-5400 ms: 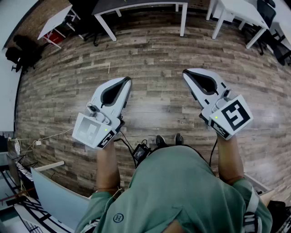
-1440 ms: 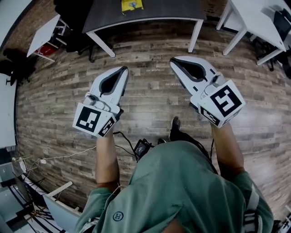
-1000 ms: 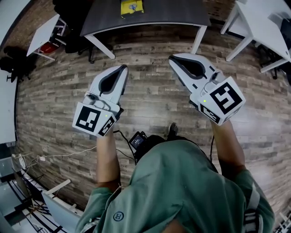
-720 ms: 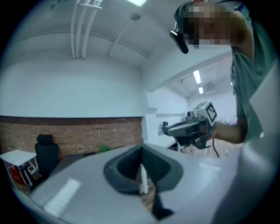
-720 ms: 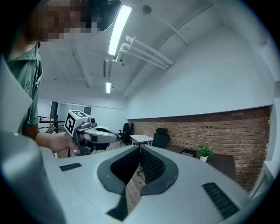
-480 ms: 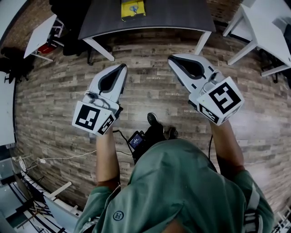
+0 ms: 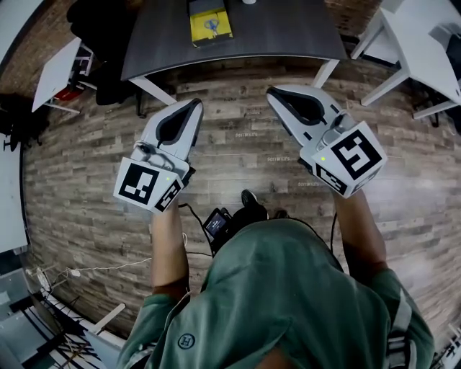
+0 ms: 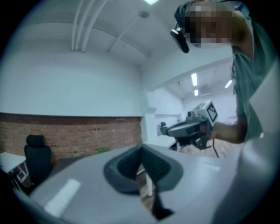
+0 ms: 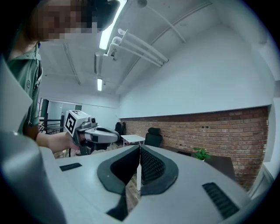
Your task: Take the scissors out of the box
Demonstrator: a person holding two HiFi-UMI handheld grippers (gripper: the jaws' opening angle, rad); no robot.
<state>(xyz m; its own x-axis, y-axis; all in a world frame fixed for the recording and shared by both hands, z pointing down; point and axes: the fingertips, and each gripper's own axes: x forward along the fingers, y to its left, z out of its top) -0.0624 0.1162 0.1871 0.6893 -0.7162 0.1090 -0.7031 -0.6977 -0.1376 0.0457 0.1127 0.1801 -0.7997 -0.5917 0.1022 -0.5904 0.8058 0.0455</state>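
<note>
A yellow box (image 7: 210, 20) lies on the dark grey table (image 7: 288, 32) at the top of the head view, with blue-handled scissors (image 7: 211, 23) showing inside it. Both grippers hang over the wooden floor, well short of the table. My left gripper (image 7: 196, 105) is shut with nothing in it, its jaws pressed together in the left gripper view (image 8: 141, 149). My right gripper (image 7: 274, 92) is also shut and empty, jaws closed in the right gripper view (image 9: 139, 148). Each gripper view shows the other gripper held level beside it, not the box.
White tables stand at the right (image 7: 425, 43) and far left (image 7: 61, 68). A black chair (image 7: 101, 32) sits by the dark table's left end. A black device with cables (image 7: 218, 223) hangs near the person's feet. A brick wall (image 9: 218, 131) lies ahead.
The person has walked toward the dark table, which with the yellow box has slid further into the head view. Both grippers stayed shut and level in front of the body.
</note>
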